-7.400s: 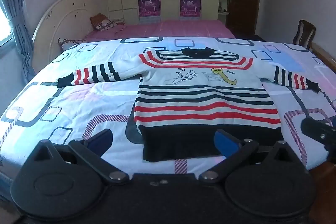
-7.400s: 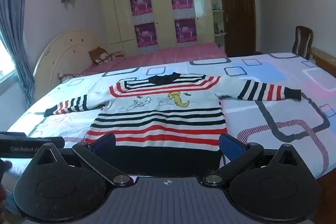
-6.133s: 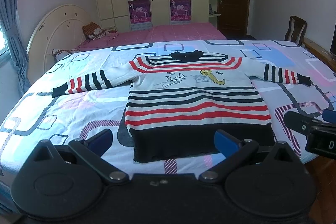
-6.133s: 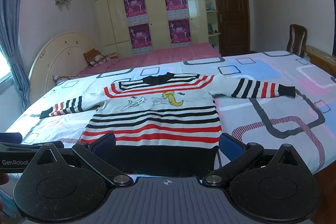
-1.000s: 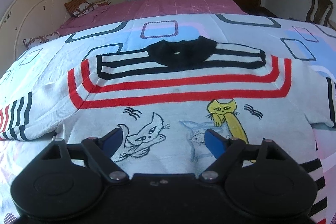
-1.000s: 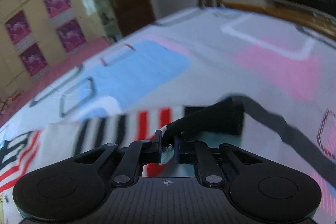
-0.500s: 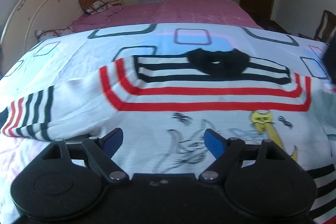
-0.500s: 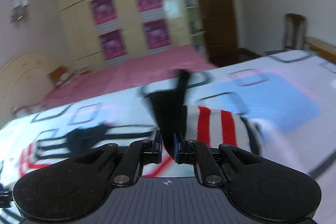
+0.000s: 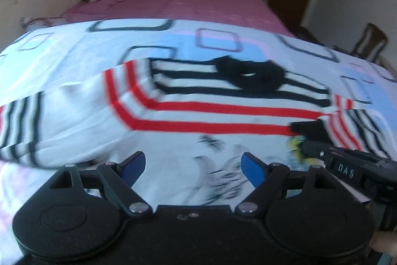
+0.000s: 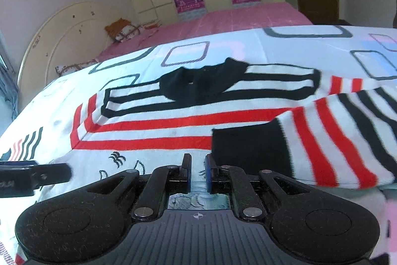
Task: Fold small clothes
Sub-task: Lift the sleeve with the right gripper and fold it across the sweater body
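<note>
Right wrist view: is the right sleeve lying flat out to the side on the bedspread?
No, the right sleeve is folded inward, its black cuff lying on the sweater chest.
</note>
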The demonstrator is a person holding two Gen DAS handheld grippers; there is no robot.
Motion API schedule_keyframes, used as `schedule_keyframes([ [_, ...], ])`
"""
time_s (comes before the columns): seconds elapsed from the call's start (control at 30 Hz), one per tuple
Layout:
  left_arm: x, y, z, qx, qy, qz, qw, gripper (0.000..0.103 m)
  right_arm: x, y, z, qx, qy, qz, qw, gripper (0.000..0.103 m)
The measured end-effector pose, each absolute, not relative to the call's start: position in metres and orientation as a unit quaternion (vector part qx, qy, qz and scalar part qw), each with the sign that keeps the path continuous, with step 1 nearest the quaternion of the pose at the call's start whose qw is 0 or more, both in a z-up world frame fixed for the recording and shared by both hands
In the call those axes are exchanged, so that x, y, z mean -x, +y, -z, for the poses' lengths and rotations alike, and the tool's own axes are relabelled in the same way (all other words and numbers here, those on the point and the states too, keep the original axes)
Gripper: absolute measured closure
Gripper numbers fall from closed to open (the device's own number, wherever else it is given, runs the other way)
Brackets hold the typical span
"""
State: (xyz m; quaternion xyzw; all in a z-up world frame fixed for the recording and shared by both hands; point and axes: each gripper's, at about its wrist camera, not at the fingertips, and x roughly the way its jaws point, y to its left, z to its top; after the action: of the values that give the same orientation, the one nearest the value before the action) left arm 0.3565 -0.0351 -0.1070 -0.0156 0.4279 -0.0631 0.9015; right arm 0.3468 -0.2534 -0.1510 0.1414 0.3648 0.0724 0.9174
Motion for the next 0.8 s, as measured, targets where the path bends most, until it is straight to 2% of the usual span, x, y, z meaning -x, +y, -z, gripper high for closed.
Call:
schedule_keyframes([
  [0.07,-0.362,-0.054,0.109,0.016,0.431,0.089,0.898,0.014,-0.341,-0.265,0.143,-0.132,0.360,-0.050,0.922,0.091],
  [0.1,-0.365,-0.065,0.112,0.018,0.437,0.104,0.893,0.014,-0.340,-0.273,0.139,-0.132,0.358,-0.038,0.924,0.083],
  [0.13,-0.369,-0.075,0.115,0.021,0.444,0.119,0.888,0.014,-0.336,-0.282,0.137,-0.135,0.356,-0.025,0.924,0.059],
  [0.17,-0.372,-0.085,0.119,0.024,0.451,0.134,0.882,0.014,-0.329,-0.292,0.136,-0.138,0.352,-0.010,0.926,0.042],
  [0.27,-0.382,-0.117,0.134,0.031,0.467,0.170,0.867,0.018,-0.314,-0.317,0.134,-0.130,0.347,0.027,0.928,0.042],
  [0.37,-0.388,-0.138,0.149,0.044,0.475,0.194,0.857,0.031,-0.300,-0.343,0.137,-0.144,0.348,0.058,0.924,0.042],
  [0.4,-0.393,-0.143,0.155,0.054,0.479,0.201,0.853,0.040,-0.296,-0.350,0.138,-0.147,0.351,0.067,0.922,0.042],
  [0.47,-0.399,-0.150,0.163,0.076,0.484,0.205,0.847,0.046,-0.287,-0.365,0.141,-0.153,0.353,0.085,0.919,0.042],
  [0.53,-0.402,-0.156,0.165,0.075,0.473,0.201,0.854,0.057,-0.282,-0.376,0.145,-0.158,0.356,0.101,0.916,0.042],
  [0.57,-0.402,-0.157,0.165,0.074,0.468,0.205,0.856,0.070,-0.280,-0.381,0.147,-0.159,0.359,0.109,0.913,0.042],
  [0.6,-0.404,-0.158,0.166,0.072,0.469,0.202,0.857,0.078,-0.280,-0.386,0.150,-0.162,0.361,0.114,0.911,0.042],
  [0.67,-0.403,-0.158,0.166,0.071,0.462,0.205,0.860,0.088,-0.279,-0.394,0.154,-0.169,0.364,0.124,0.908,0.042],
  [0.8,-0.401,-0.153,0.156,0.084,0.450,0.222,0.861,0.094,-0.279,-0.402,0.161,-0.171,0.369,0.137,0.903,0.042],
])
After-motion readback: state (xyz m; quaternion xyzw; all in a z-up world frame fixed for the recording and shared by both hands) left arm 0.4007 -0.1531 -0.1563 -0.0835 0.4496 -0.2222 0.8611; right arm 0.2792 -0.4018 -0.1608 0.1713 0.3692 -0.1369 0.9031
